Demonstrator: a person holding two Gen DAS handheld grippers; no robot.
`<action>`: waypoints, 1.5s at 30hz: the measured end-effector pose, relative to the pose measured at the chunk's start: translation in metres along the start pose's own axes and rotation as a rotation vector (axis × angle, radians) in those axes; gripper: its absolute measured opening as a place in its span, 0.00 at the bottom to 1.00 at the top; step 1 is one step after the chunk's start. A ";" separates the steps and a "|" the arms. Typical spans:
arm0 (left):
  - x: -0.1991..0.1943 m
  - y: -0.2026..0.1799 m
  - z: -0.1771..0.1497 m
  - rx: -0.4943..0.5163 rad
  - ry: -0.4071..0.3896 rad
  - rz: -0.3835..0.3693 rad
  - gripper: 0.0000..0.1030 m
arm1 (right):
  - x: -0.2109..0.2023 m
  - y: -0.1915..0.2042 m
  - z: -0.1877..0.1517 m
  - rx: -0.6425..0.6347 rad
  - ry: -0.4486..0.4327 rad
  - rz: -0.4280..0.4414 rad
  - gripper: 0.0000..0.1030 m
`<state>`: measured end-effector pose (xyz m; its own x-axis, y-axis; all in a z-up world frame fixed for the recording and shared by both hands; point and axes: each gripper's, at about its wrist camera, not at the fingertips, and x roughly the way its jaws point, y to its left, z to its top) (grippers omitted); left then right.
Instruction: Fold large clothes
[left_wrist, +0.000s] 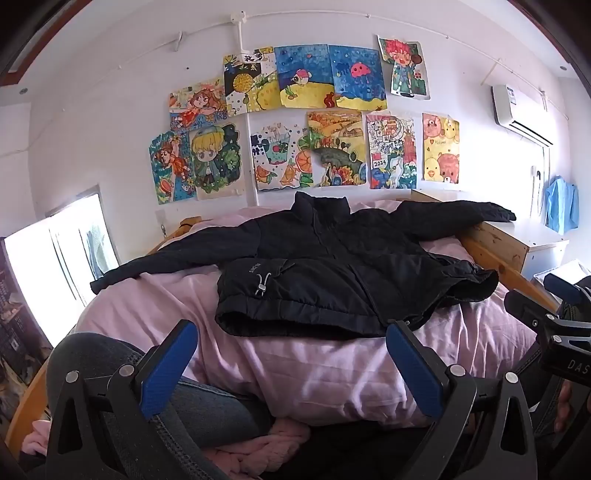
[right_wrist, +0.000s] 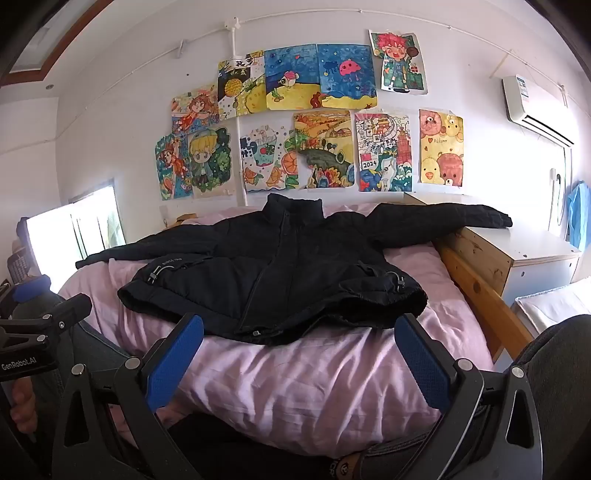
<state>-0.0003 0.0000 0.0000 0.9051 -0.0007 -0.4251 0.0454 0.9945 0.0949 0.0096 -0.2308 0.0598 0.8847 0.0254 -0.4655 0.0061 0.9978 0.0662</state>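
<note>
While one black jacket (left_wrist: 332, 266) lies face up on the bed (left_wrist: 295, 369), the left wrist view looks along it from the hem end. Its collar points to the far edge of the bed, under the wall of drawings (left_wrist: 306, 122), of which eleven can be counted; its hem lies toward the near edge. Its two sleeves spread sideways, so the long axis runs from the left edge of the bed to the right, where one cuff overhangs the wooden rail onto a white cabinet (left_wrist: 532, 236). The left gripper (left_wrist: 291, 369) hangs short of the near edge with its two blue fingers (left_wrist: 168, 369) spread wide, holding nothing; the hem lies beyond their tips, apart from them. The other tool shows at the right border.

From the right wrist view the same single jacket (right_wrist: 280, 273) lies with collar far and hem near, zip running down its middle and sleeves stretched left and right. The right gripper (right_wrist: 299, 365) has its two fingers (right_wrist: 173, 365) wide apart and empty, with the hem just past the tips above the pink sheet (right_wrist: 314, 387).
</note>
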 end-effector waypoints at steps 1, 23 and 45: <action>0.000 0.000 0.000 0.000 0.001 0.000 1.00 | 0.000 0.000 0.000 -0.001 0.003 0.000 0.99; 0.000 0.000 0.000 -0.002 0.003 0.001 1.00 | 0.004 0.000 -0.001 0.002 -0.002 0.000 0.99; 0.006 0.000 0.001 -0.003 0.004 -0.001 1.00 | 0.005 -0.003 -0.001 0.011 -0.005 -0.004 0.99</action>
<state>0.0051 -0.0004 -0.0018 0.9033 -0.0017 -0.4290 0.0453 0.9948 0.0913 0.0141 -0.2334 0.0565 0.8872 0.0215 -0.4609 0.0144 0.9971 0.0742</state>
